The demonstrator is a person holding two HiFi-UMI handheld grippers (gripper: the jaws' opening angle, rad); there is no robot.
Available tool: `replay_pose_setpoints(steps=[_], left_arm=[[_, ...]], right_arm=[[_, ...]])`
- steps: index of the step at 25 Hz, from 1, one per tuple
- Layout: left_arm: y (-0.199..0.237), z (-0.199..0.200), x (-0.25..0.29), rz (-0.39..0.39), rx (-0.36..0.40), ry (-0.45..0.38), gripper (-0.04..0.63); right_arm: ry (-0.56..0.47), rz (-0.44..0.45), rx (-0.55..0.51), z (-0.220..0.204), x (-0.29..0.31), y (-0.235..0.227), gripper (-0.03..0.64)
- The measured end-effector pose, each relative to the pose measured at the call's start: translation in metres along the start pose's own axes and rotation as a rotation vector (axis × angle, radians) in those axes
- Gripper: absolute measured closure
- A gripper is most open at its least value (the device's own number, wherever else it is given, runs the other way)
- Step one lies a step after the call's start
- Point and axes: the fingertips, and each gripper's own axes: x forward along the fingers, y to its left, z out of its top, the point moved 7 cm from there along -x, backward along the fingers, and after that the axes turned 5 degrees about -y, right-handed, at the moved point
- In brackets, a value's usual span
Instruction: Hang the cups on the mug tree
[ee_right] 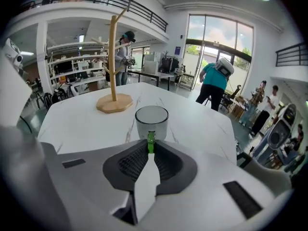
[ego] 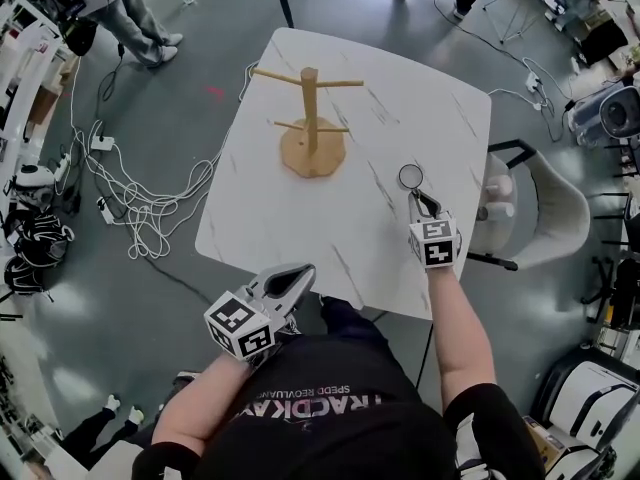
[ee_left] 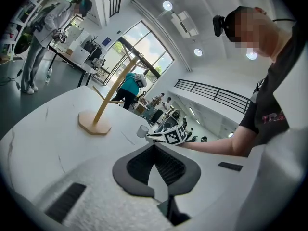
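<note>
A wooden mug tree (ego: 311, 118) stands on the white marble table (ego: 290, 218), towards its far side; its pegs are bare. A clear glass cup (ego: 411, 177) with a green handle stands upright on the table's right part. My right gripper (ego: 419, 200) is shut on that green handle (ee_right: 151, 142), with the cup (ee_right: 151, 121) just beyond the jaw tips and the tree (ee_right: 113, 66) farther off to the left. My left gripper (ego: 291, 283) hangs at the table's near edge, shut and holding nothing. In the left gripper view the tree (ee_left: 103, 107) and cup (ee_left: 142, 131) are ahead.
A grey chair (ego: 545, 213) stands against the table's right side. Cables (ego: 135, 203) lie tangled on the floor at the left. People stand at the far left and far side of the room.
</note>
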Motion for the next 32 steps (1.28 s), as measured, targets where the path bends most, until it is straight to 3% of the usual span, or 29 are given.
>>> replay_pose_setpoints(steps=[17, 26, 32], left_arm=[[0.003, 0.008, -0.034, 0.040, -0.001, -0.078, 0.598], [-0.002, 0.007, -0.052, 0.053, 0.005, -0.122, 0.598], [-0.004, 0.002, -0.068, 0.064, 0.006, -0.141, 0.598]], right_arm=[[0.059, 0.003, -0.537, 0.121, 0.024, 0.046, 0.577], [0.186, -0.021, -0.810, 0.148, 0.039, 0.066, 0.577], [0.212, -0.045, -0.915, 0.160, 0.040, 0.079, 0.575]])
